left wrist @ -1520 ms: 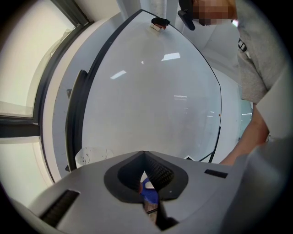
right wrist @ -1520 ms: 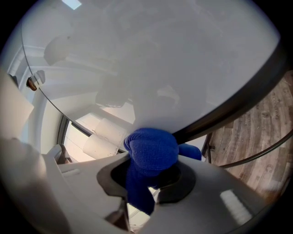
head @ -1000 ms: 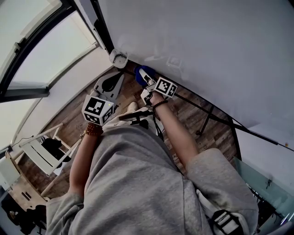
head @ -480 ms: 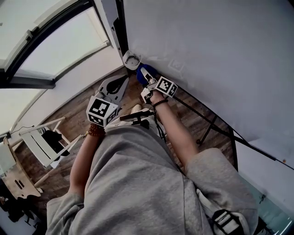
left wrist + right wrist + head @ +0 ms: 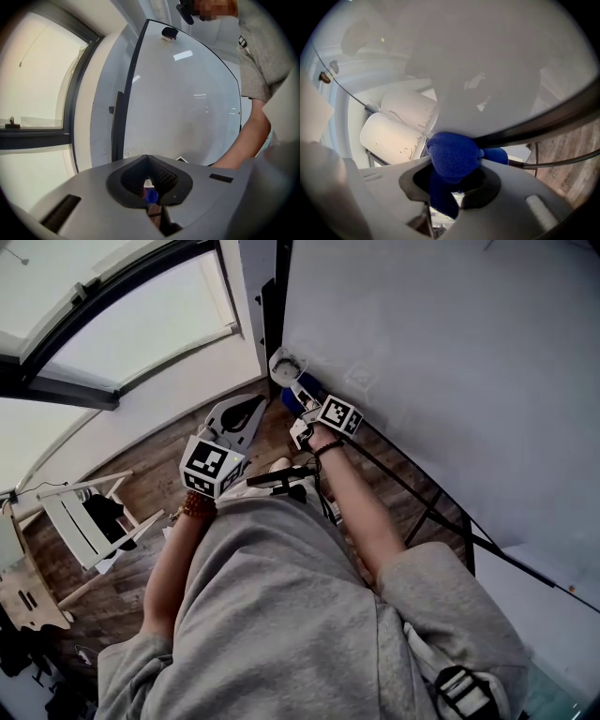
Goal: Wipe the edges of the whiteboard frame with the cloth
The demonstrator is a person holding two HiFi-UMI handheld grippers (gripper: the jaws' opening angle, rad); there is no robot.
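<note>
Cloth (image 5: pixel 452 157): blue, knitted-looking and bunched into a wad. It likely weighs almost nothing, is soft and compressible, and should mould to an edge rather than scratch it.
Where to hold: probably by the middle of the wad, with a pad of fabric left proud of the tips for wiping. That is how it sits now.
Cloth against tool: it is pinched between the jaws of the right tool (image 5: pixel 450 174). A rounded lump bulges out past the tips and a loose tail hangs back into the jaw hollow.
Cloth against frame: the lump touches the dark whiteboard frame (image 5: pixel 534 125) on its lower run, near the board's bottom corner. The head view shows the same spot.
Slip risk: the fabric may drag or creep out of the pinch when rubbed along the rail. The grip looks firm, as far as I can judge.
Left tool (image 5: pixel 149 185): jaws pressed together with nothing between them. It is held apart from the board, pointing toward the same corner, and the blue seen through its hollow is the cloth farther off.
Whiteboard (image 5: pixel 450 352): a broad pale panel that looks smooth and hard. Its upright frame side shows dark in the left gripper view.
Nearby: two white rolls (image 5: pixel 393 136) sit just beyond the corner.
Floor (image 5: pixel 141 493): wood planks, with a white chair (image 5: pixel 84 526) well apart.
</note>
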